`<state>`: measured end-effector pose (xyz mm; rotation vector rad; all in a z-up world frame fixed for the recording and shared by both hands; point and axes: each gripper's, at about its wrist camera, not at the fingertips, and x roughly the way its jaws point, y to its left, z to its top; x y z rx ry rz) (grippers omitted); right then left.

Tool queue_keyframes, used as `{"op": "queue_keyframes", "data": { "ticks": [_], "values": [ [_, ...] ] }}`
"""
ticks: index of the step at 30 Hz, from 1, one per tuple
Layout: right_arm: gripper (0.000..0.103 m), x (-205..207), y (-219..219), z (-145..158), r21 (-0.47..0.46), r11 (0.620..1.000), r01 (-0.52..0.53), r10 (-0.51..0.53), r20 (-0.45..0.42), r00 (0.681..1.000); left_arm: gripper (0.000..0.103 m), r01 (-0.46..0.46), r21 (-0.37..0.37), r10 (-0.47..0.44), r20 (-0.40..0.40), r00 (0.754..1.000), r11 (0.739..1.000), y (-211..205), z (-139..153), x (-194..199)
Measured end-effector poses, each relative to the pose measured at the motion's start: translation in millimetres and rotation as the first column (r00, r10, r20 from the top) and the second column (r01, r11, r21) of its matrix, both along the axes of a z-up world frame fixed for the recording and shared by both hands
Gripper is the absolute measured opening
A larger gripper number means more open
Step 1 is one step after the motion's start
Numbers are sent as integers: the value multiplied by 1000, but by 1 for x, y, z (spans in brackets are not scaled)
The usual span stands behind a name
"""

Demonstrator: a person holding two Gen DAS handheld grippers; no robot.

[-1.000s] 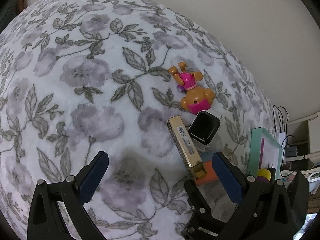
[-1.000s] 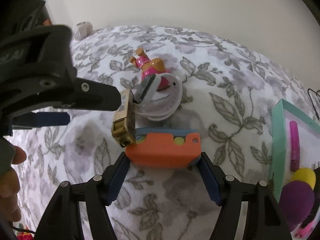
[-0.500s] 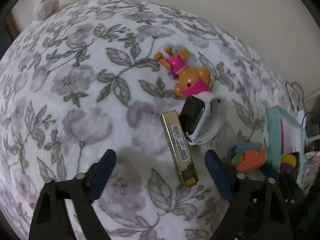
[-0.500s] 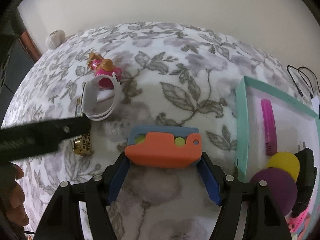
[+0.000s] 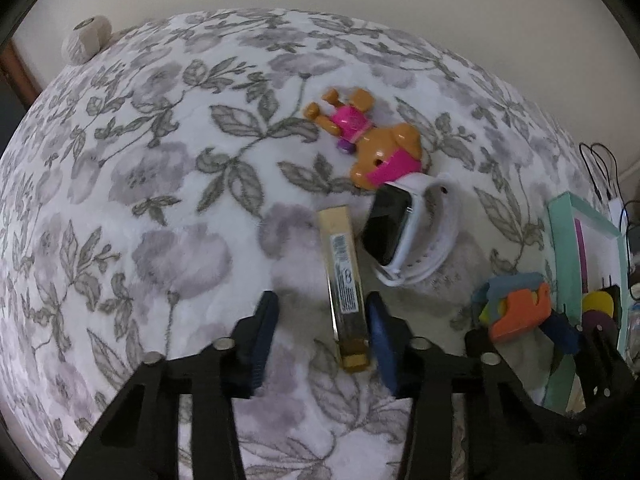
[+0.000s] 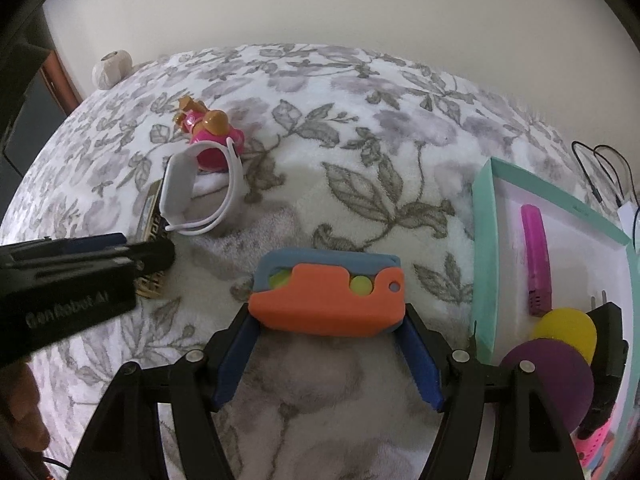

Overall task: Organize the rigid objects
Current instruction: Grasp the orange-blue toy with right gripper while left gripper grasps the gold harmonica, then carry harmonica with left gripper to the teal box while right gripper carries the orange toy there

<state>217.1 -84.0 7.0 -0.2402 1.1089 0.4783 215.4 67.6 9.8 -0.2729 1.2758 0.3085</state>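
The left gripper [image 5: 320, 316] is closing half-open fingers around the long gold box [image 5: 344, 280], smartwatch at its 1 o'clock, so it's risking a nudge, while the right gripper [image 6: 328, 344] is clamping the orange-and-blue plastic toy [image 6: 326, 294] short of the teal tray [image 6: 482, 264] at 3 o'clock.

The left tongs [image 6: 156, 256] hide most of the slim gold rectangular box [image 6: 151, 286], and the picture's edge cuts off the mint-green cardboard tray [image 6: 482, 264].
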Motion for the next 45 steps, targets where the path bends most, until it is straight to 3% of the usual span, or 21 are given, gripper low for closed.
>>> {"op": "queue_keyframes", "data": {
  "ticks": [2, 13, 15, 17, 27, 31, 35, 40, 45],
  "values": [
    [74, 0, 0, 0, 3, 1000, 5, -5, 9, 1000, 30, -17, -6, 17, 1, 1000, 1000, 6, 1, -2],
    [72, 0, 1, -1, 0, 1000, 27, -27, 26, 999, 27, -18, -30, 18, 11, 1000, 999, 19, 6, -15],
    [72, 0, 1, 0, 2, 999, 36, -36, 13, 999, 22, -30, -39, 31, 14, 999, 999, 19, 7, -15],
    [72, 1, 0, 2, 15, 999, 38, -38, 2, 999, 16, -41, -52, 42, 16, 999, 998, 22, 8, -14],
    [72, 2, -9, 29, 143, 988, 54, -48, -41, 998, 16, -107, -91, 113, 56, 992, 990, 44, 27, -25],
    [72, 5, -19, 48, 202, 976, 82, -74, -47, 996, 16, -131, -60, 137, 115, 984, 990, 46, 49, -32],
    [72, 6, -41, 79, 229, 965, 128, -134, 11, 991, 16, -125, -42, 131, 191, 973, 991, 43, 78, -35],
    [72, 10, -77, 108, 223, 955, 195, -218, 82, 973, 16, -75, -23, 78, 277, 958, 997, 20, 109, -35],
    [72, 19, -122, 119, 239, 933, 270, -298, 92, 950, 16, -3, -5, 4, 321, 947, 1000, -16, 122, -23]
  ]
}}
